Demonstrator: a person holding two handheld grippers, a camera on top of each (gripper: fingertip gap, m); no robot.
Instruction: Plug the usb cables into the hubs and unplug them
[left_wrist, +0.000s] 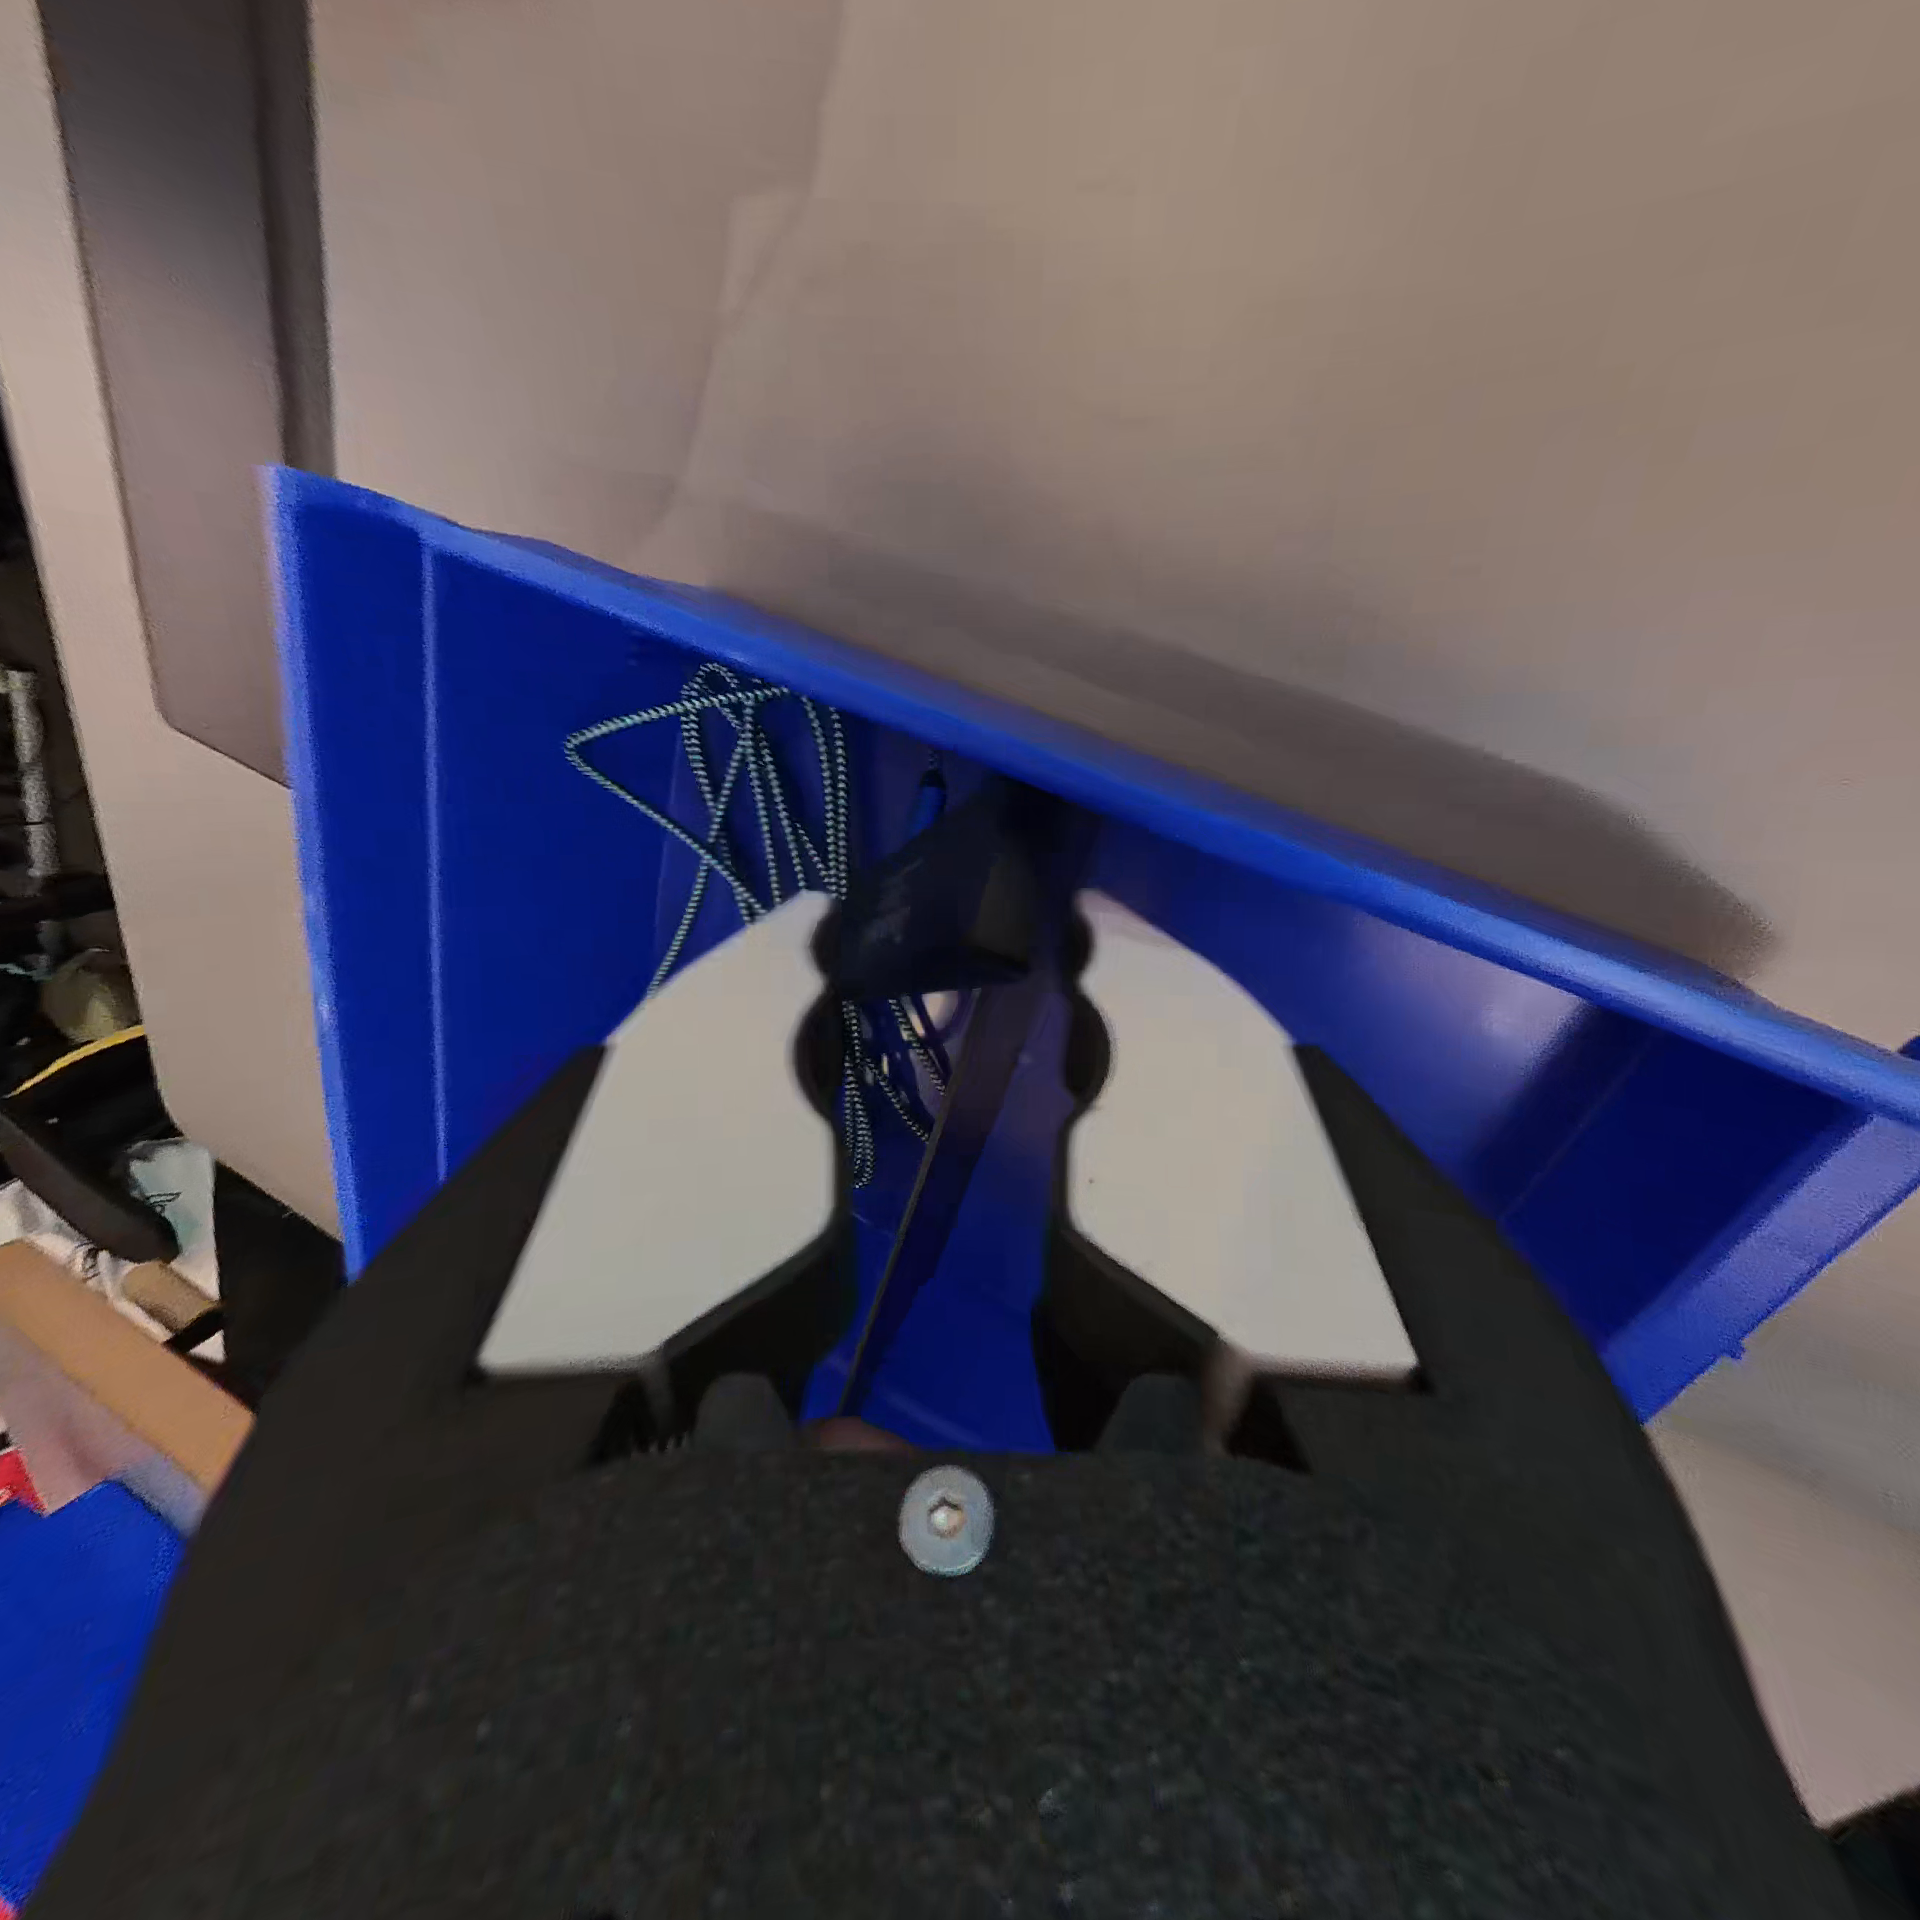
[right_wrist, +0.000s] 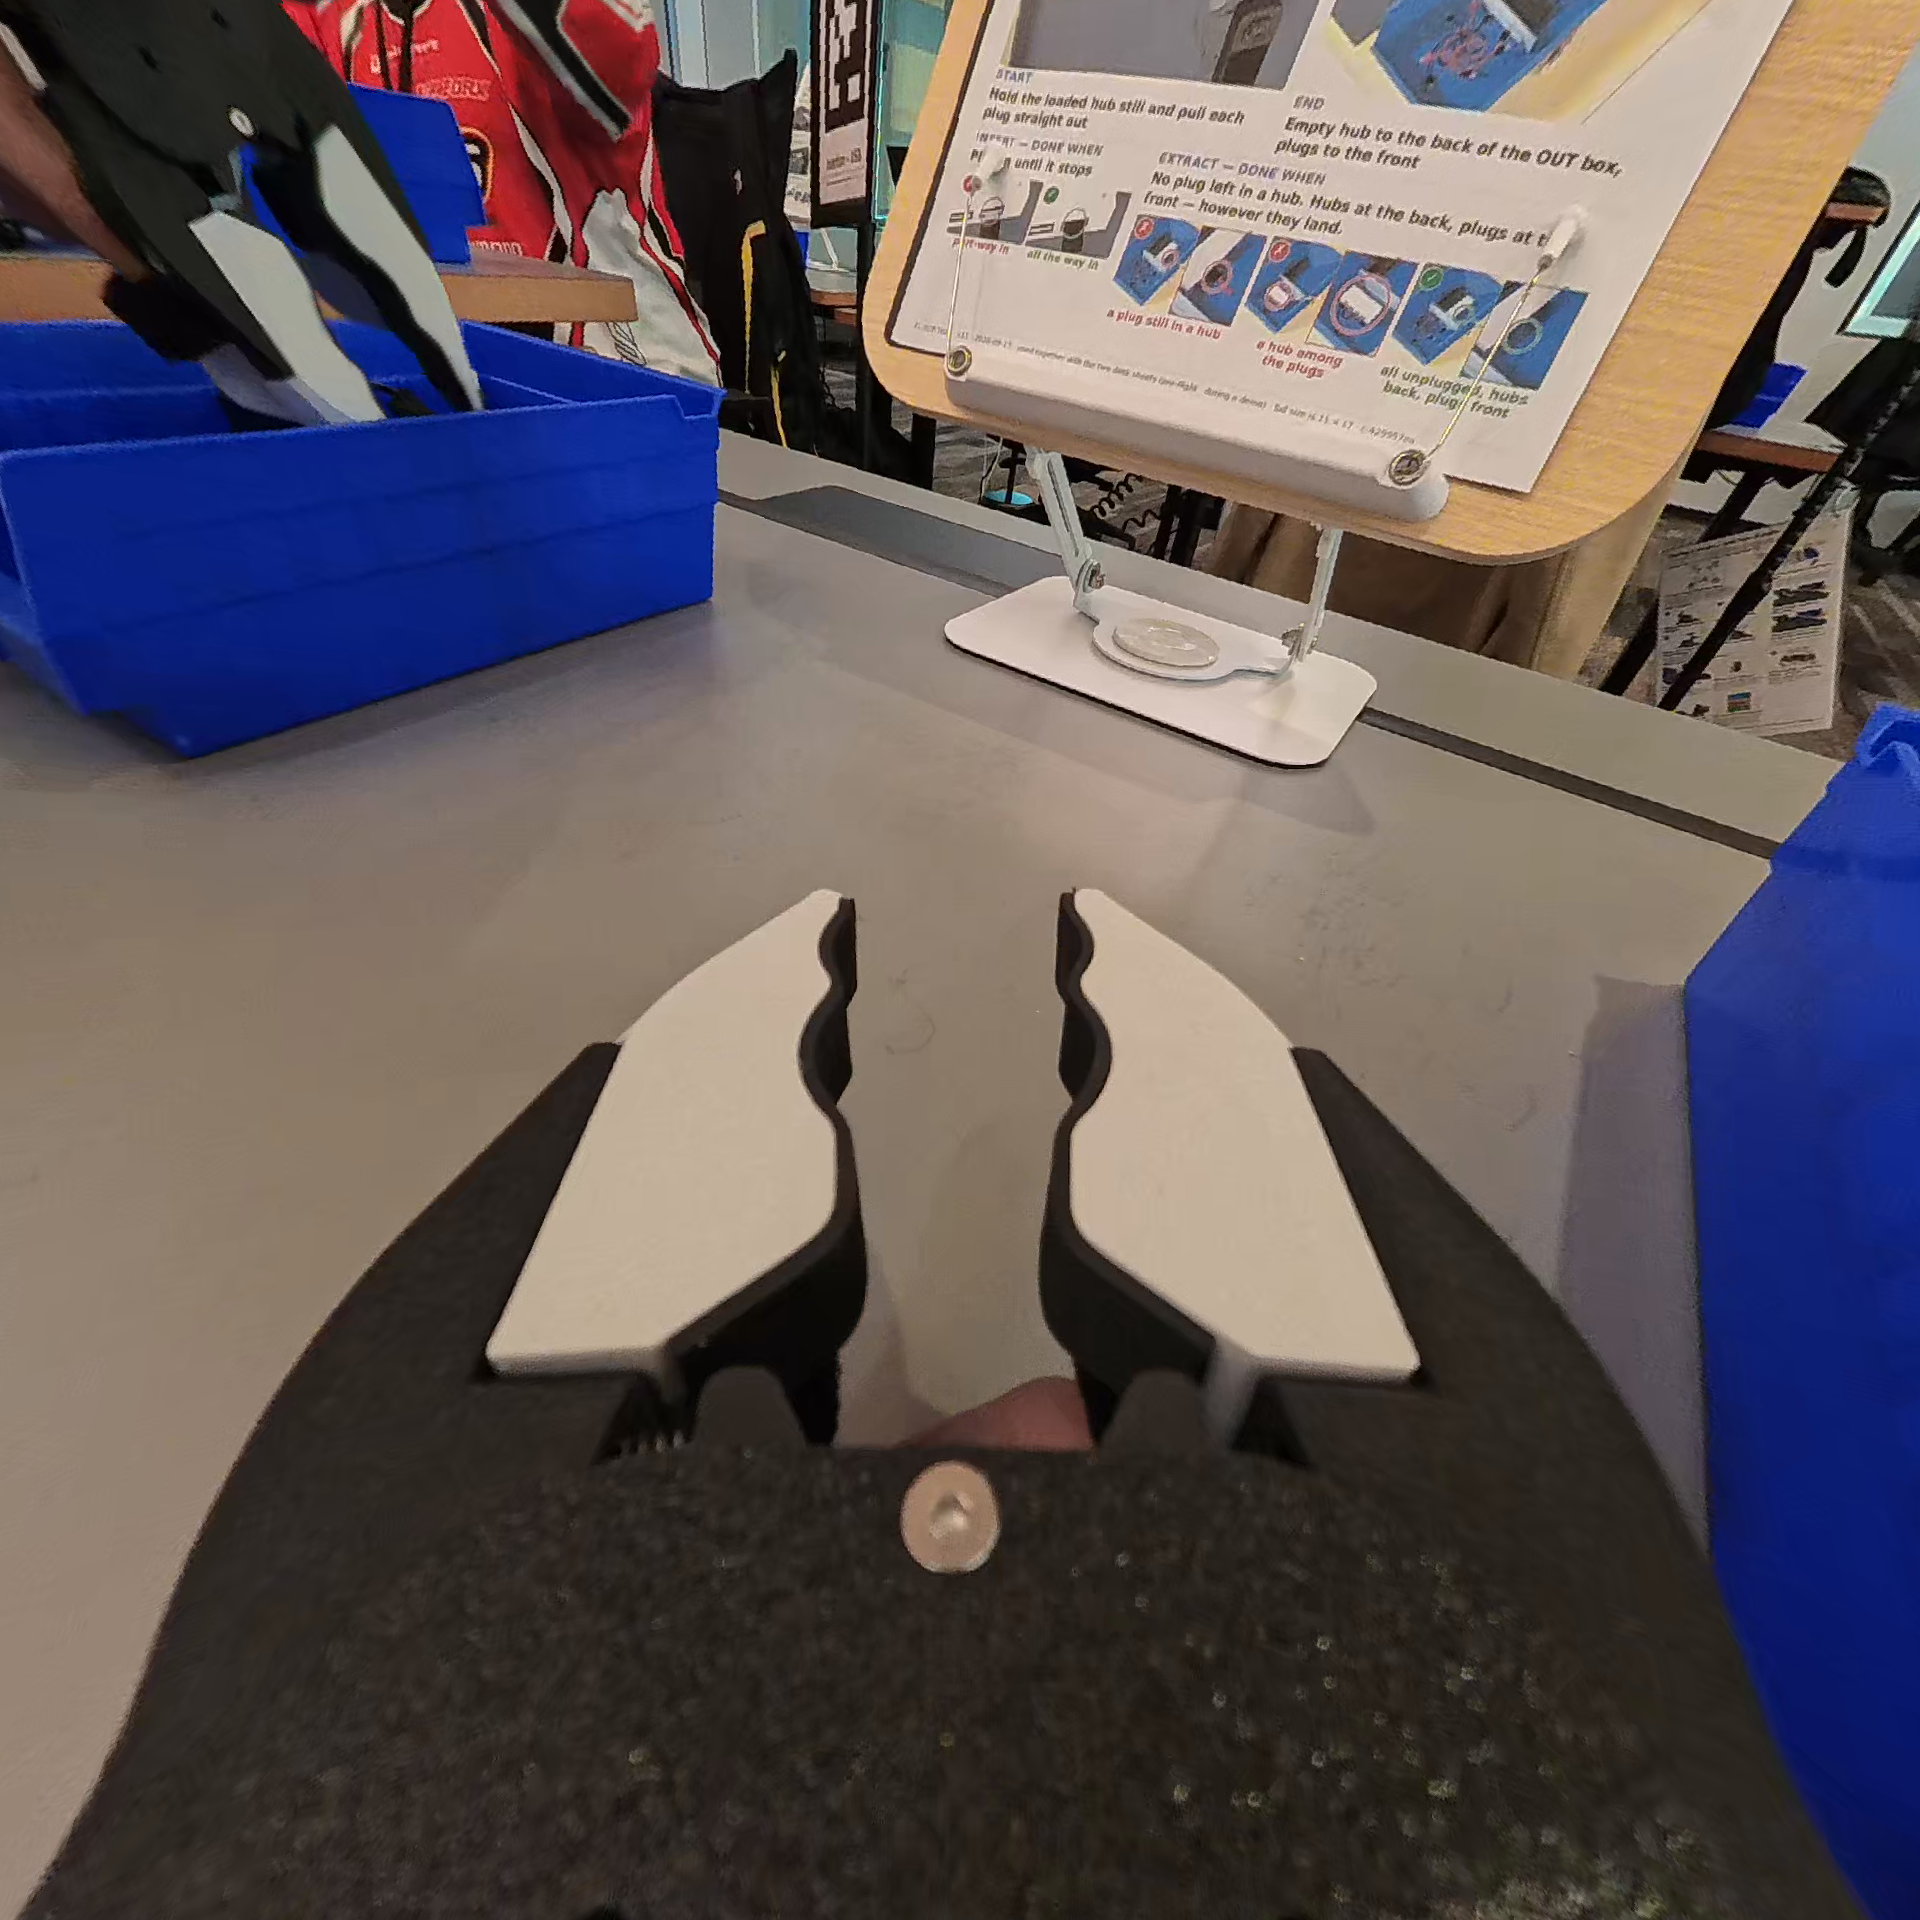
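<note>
Left hand-held gripper (left_wrist: 940, 935) is down inside the blue plastic bin (left_wrist: 499, 883), fingers pinching a small dark USB hub (left_wrist: 925, 914) right at the tips. A braided black-and-white cable (left_wrist: 748, 800) lies bunched just behind the hub against the bin's back wall. Right hand-held gripper (right_wrist: 956, 914) hovers over the bare grey surface (right_wrist: 416, 883), fingers spread with nothing between them, well apart from that bin (right_wrist: 364, 561).

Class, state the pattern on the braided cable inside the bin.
Black-and-white braided cable; left wrist view shows it best.
</note>
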